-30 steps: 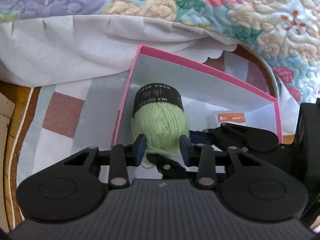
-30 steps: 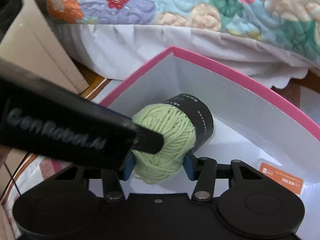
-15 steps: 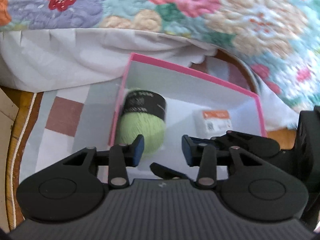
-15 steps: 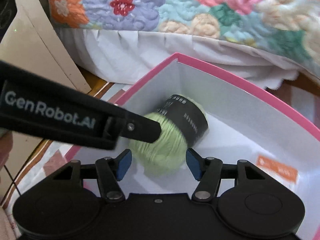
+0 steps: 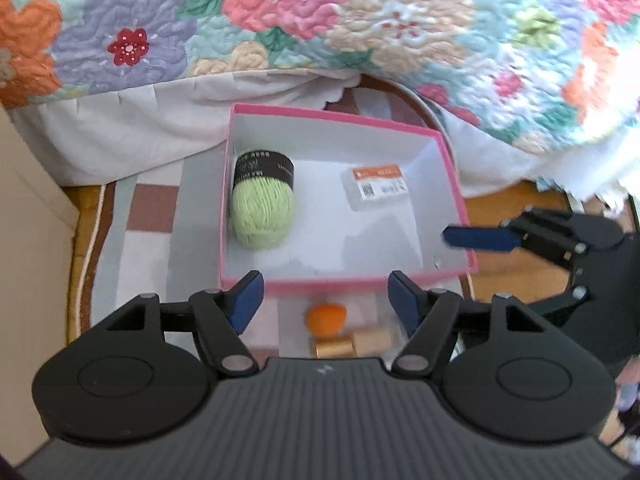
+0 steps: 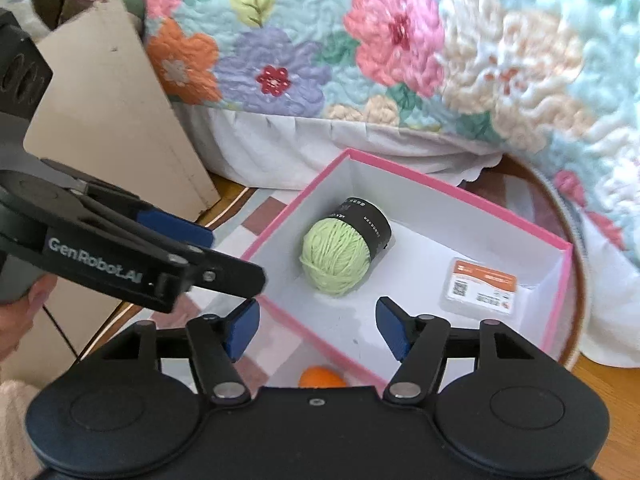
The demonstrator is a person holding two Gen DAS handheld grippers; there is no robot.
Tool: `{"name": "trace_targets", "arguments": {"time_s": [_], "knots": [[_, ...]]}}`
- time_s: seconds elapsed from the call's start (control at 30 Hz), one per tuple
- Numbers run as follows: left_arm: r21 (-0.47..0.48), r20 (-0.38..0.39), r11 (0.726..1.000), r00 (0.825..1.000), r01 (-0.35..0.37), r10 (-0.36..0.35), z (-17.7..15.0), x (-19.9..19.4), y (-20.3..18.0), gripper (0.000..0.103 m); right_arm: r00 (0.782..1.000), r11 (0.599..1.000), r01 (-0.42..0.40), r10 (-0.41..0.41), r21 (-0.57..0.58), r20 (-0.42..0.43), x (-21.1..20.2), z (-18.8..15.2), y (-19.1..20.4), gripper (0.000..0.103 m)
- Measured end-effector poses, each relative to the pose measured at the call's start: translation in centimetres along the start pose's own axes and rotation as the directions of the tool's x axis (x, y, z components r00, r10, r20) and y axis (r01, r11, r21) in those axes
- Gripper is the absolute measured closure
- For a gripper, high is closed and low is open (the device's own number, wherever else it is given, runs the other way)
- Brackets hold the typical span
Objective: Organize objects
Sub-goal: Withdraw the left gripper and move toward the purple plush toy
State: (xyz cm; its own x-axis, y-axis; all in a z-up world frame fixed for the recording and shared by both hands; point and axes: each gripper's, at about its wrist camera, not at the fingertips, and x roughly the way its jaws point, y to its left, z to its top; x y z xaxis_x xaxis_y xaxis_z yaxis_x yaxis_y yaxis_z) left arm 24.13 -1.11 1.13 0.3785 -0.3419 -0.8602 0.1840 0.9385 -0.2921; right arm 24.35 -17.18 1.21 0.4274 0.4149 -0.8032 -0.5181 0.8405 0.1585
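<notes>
A green yarn ball [image 5: 262, 210] [image 6: 338, 258] with a black paper band lies at the left end of the pink-rimmed white box [image 5: 452, 168] [image 6: 460, 194]. A small clear case with an orange label [image 5: 376, 186] [image 6: 482, 286] lies in the box's right part. My left gripper [image 5: 324, 302] hovers above the box's near wall, its jaws opening, nothing between them. My right gripper [image 6: 318, 328] hangs above the box's near corner, jaws opening and empty. The right gripper's blue fingers [image 5: 480, 238] show at the right of the left wrist view.
In front of the box on the patchwork mat [image 5: 148, 216] lie an orange ball [image 5: 326, 318] [image 6: 320, 378] and a gold cylinder [image 5: 334, 348] beside a tan one. A flowered quilt [image 5: 360, 24] with a white skirt hangs behind. A beige board [image 6: 104, 120] leans at the left.
Both grippers let go of the yarn ball, opened wider and rose back from the box. The ball now lies free in the box, and the orange ball has come into view.
</notes>
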Motion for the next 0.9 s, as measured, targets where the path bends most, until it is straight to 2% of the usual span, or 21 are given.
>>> {"name": "trace_targets", "arguments": {"time_s": [0.23, 0.47, 0.6, 0.73, 0.9], "knots": [[0.023, -0.018, 0.999, 0.999, 0.034, -0.033, -3.6, -6.1, -0.7, 0.028, 1.0, 0.999, -0.001, 0.003, -0.046, 0.026, -7.2, -2.3, 2.2, 0.023], [0.054, -0.039, 0.998, 0.998, 0.045, -0.043, -8.3, -8.6, -1.0, 0.026, 0.999, 0.996, -0.017, 0.02, -0.093, 0.039, -11.0, -6.5, 5.5, 0.019], [0.076, -0.04, 0.994, 0.997, 0.073, -0.07, -10.8, -8.5, -0.8, 0.026, 0.998, 0.992, -0.02, 0.027, -0.121, 0.051, -11.7, -8.9, 7.8, 0.019], [0.073, -0.05, 0.997, 0.999, 0.024, -0.02, -12.7, -7.3, -0.2, 0.026, 0.999, 0.99, -0.022, 0.026, -0.141, 0.027, -11.1, -11.0, 9.3, 0.019], [0.029, -0.083, 0.999, 0.996, 0.039, -0.036, -14.7, -5.2, 1.1, 0.024, 0.999, 0.991, -0.055, 0.054, -0.122, -0.006, -9.5, -12.9, 10.5, 0.019]]}}
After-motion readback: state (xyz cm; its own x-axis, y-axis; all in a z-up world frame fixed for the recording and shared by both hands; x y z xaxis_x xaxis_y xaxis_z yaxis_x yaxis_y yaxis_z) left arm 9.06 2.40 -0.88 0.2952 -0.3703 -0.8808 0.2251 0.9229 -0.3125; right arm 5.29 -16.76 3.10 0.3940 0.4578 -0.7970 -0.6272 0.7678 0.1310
